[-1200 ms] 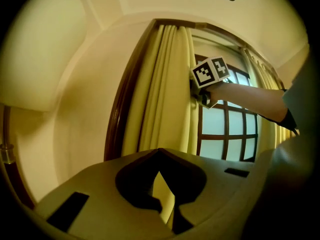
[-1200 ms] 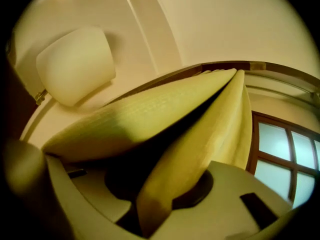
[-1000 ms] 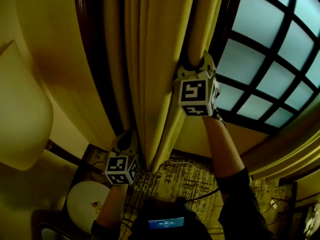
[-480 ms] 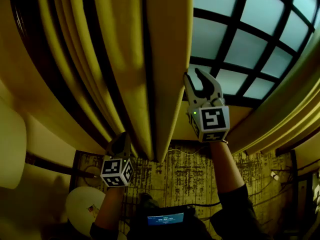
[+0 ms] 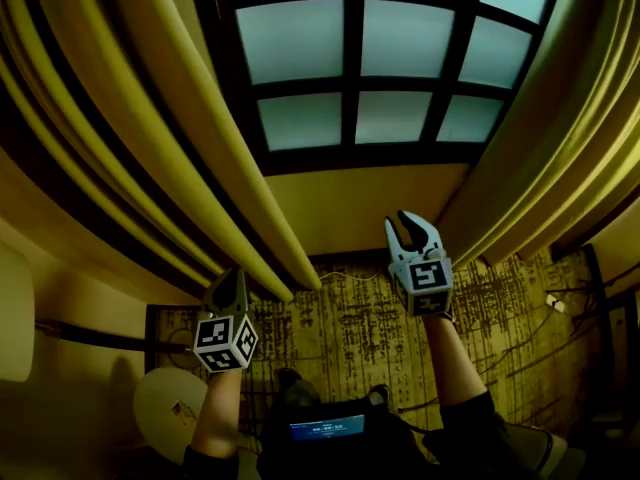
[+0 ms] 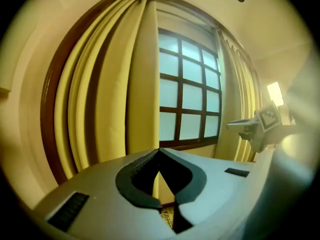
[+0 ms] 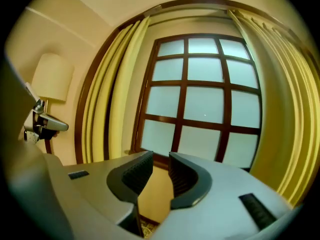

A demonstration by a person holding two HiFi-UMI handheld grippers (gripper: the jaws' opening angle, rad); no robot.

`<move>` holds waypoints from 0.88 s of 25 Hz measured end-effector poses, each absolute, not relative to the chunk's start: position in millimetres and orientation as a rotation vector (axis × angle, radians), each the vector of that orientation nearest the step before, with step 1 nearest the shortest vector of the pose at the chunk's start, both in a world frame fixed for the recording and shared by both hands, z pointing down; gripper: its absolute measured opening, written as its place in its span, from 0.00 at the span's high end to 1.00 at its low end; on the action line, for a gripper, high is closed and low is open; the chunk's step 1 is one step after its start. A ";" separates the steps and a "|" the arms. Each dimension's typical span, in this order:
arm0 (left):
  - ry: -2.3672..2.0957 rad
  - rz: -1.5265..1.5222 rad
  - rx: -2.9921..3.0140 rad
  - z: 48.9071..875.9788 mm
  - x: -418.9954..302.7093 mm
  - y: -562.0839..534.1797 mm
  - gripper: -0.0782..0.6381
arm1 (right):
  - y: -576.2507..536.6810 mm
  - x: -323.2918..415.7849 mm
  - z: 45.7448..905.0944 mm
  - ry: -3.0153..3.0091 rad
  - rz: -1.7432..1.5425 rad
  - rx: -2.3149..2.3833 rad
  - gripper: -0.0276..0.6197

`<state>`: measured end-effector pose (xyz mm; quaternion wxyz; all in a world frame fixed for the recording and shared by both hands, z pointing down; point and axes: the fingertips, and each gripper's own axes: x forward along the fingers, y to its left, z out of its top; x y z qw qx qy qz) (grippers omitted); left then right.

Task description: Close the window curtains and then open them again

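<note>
The yellow left curtain is gathered at the window's left side, and the right curtain hangs bunched at its right. Between them the dark-framed window is uncovered. My left gripper is low, beside the left curtain's bottom end, shut with its tips touching and nothing between them. My right gripper points at the wall below the sill. Its jaws have just been closing, a narrow gap is left, and they hold nothing.
A pale lampshade stands at the far left. Below my left arm sits a round white table. A patterned carpet covers the floor, with cables at the right. A small lit screen is at the bottom edge.
The right gripper has come off the left curtain's edge and dropped low toward the right. The left gripper has moved left and down. The window, half covered before, now shows fully.
</note>
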<state>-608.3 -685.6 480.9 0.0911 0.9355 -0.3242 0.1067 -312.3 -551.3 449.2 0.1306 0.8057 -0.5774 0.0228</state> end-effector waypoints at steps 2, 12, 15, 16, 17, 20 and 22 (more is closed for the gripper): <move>-0.966 0.339 2.784 484.7 -596.4 -663.8 0.88 | -507.9 -295.9 480.0 -1.624 0.155 2.353 0.86; -0.983 0.417 2.773 507.7 -540.8 -540.2 0.88 | -339.4 -256.4 572.9 -1.589 0.511 2.320 0.94; -0.995 0.461 2.772 511.9 -532.8 -511.9 0.88 | -312.6 -250.2 585.0 -1.628 0.532 2.303 0.94; -0.997 0.478 2.775 512.7 -531.4 -504.5 0.88 | -305.2 -250.0 585.6 -1.631 0.554 2.300 0.94; -0.999 0.494 2.778 513.0 -531.0 -498.5 0.88 | -298.7 -250.5 585.4 -1.629 0.578 2.302 0.94; -1.008 0.516 2.773 510.7 -536.1 -489.2 0.88 | -285.3 -255.7 583.0 -1.626 0.621 2.311 0.94; -1.008 0.523 2.775 507.9 -542.3 -486.7 0.88 | -278.1 -258.7 586.7 -1.620 0.618 2.319 0.94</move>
